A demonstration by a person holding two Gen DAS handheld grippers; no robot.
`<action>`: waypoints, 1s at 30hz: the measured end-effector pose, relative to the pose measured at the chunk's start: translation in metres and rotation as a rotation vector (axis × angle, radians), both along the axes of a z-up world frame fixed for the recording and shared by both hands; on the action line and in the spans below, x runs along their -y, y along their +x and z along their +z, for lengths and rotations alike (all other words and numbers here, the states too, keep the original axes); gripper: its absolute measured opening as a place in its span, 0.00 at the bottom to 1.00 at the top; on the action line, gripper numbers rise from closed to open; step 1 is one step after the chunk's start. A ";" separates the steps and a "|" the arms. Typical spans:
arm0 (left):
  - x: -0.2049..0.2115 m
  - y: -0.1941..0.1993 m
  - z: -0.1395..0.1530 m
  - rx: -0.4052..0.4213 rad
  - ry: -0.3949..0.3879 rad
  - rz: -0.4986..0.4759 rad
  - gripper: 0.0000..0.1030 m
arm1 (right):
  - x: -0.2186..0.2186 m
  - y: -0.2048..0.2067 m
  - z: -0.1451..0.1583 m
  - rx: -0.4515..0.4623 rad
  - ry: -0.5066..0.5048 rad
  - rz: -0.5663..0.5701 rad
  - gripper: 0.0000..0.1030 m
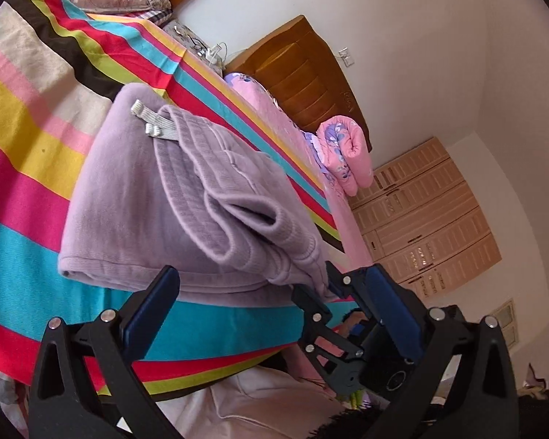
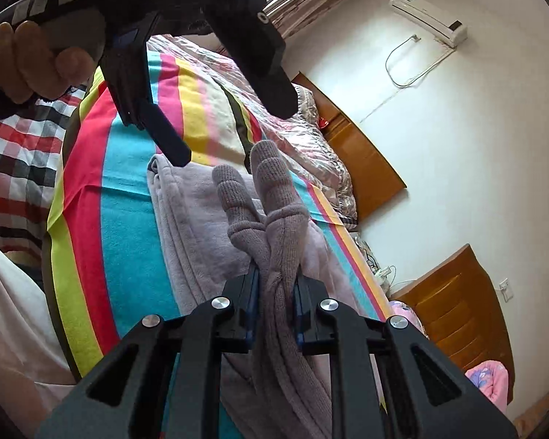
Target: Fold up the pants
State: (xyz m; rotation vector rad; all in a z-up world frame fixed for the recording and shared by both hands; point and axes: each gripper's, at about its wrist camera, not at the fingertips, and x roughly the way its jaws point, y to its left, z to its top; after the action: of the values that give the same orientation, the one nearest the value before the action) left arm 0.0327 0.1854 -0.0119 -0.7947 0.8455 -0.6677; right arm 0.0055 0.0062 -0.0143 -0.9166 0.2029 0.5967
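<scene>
the folded lilac fleece pants (image 1: pixel 157 197) lie on the multicolour striped blanket (image 1: pixel 29 139) spread over the bed, with their ribbed cuffs and a grey drawstring (image 1: pixel 153 124) showing on top. in the left wrist view the left gripper (image 1: pixel 271 285) stands wide apart, its blue-padded fingers (image 1: pixel 153 303) spread on either side of the near edge of the pants, nothing pressed between them. the right gripper (image 1: pixel 333 285) shows there low on the right, nipping the corner of the cloth.

in the right wrist view the right gripper (image 2: pixel 274 292) is drawn narrow and clamps a bunched fold of the pants (image 2: pixel 278 219), whose ribbed cuffs stick up past the pads. the left gripper (image 2: pixel 238 135) hangs above the cloth with its fingers far apart, held by a person's hand (image 2: pixel 25 62). a red, white and black checked cloth (image 2: pixel 22 153) lies at the left edge. behind the bed are a brown wooden headboard (image 2: pixel 362 161) and a white wall air conditioner (image 2: pixel 428 18).
</scene>
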 end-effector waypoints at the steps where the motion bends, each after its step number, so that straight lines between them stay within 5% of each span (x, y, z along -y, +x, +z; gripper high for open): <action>1: 0.003 0.009 0.000 -0.024 -0.027 -0.024 0.98 | 0.000 0.001 0.001 0.003 0.007 -0.001 0.14; 9: 0.010 0.050 -0.028 -0.226 -0.146 -0.058 0.98 | -0.004 -0.009 -0.007 0.024 0.003 0.002 0.13; 15: 0.033 0.098 -0.048 -0.319 -0.095 -0.118 0.96 | -0.005 -0.011 -0.013 0.036 -0.016 0.006 0.13; 16: 0.039 0.103 -0.048 -0.319 -0.087 -0.132 0.91 | -0.006 -0.012 -0.014 0.043 -0.023 0.005 0.14; 18: 0.049 0.111 -0.042 -0.293 0.002 -0.153 0.52 | -0.009 -0.013 -0.018 0.051 -0.043 0.007 0.14; 21: 0.047 0.110 -0.040 -0.267 0.083 -0.119 0.29 | -0.009 -0.012 -0.022 0.012 -0.048 0.005 0.16; 22: 0.045 0.109 -0.041 -0.260 0.086 -0.111 0.26 | -0.005 -0.012 -0.019 -0.019 -0.022 0.009 0.16; 24: 0.043 0.106 -0.044 -0.247 0.072 -0.102 0.26 | 0.013 -0.014 -0.009 -0.080 0.074 -0.001 0.42; 26: 0.044 0.106 -0.045 -0.240 0.087 -0.098 0.26 | 0.046 -0.015 0.005 -0.119 0.217 -0.067 0.55; 30: 0.051 0.107 -0.042 -0.223 0.118 -0.093 0.26 | 0.136 -0.012 0.013 -0.232 0.509 -0.290 0.59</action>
State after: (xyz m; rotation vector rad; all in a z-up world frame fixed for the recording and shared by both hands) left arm 0.1399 0.1341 -0.0542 -0.7347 1.1205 -0.6118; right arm -0.0068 -0.1297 -0.0012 -0.3159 0.3658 0.4517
